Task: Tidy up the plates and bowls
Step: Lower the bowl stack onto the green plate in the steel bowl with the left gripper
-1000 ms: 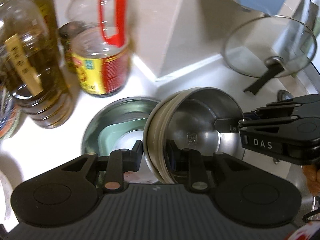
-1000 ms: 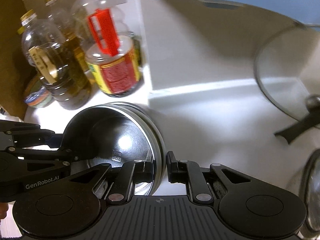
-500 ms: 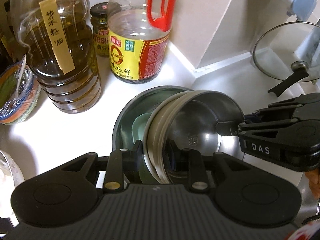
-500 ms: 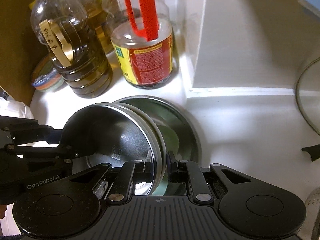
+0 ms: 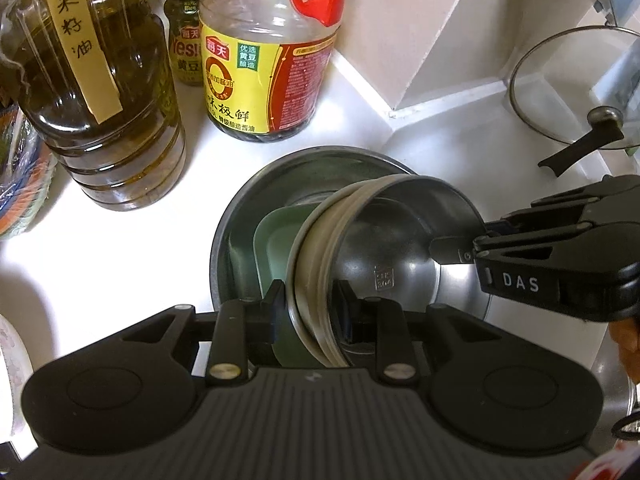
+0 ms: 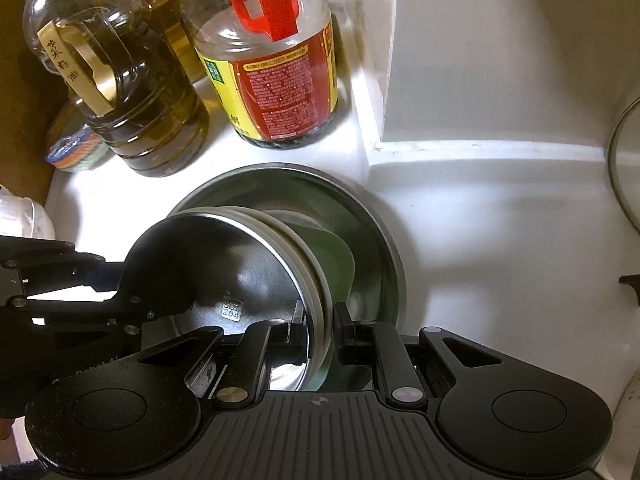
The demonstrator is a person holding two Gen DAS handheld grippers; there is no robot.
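A stack of nested steel bowls point(image 5: 384, 248) point(image 6: 224, 272) hangs over a large steel basin point(image 5: 280, 172) point(image 6: 372, 220) on the white counter. A pale green square dish point(image 5: 276, 236) point(image 6: 336, 256) lies inside the basin. My left gripper point(image 5: 310, 300) is shut on the stack's near rim. My right gripper point(image 6: 318, 320) is shut on the opposite rim; it also shows in the left wrist view point(image 5: 456, 248). The left gripper shows in the right wrist view point(image 6: 116, 280).
An oil bottle point(image 5: 96, 92) point(image 6: 132, 92), a red-handled soy sauce bottle point(image 5: 268, 52) point(image 6: 276, 60) and a small jar point(image 5: 184, 32) stand behind the basin. A white wall corner point(image 5: 408, 48) juts out at right. A glass pot lid point(image 5: 576, 88) leans further right.
Both grippers have carried the bowl stack left and toward the bottles, over the basin with the green dish. Both stay shut on the rim.
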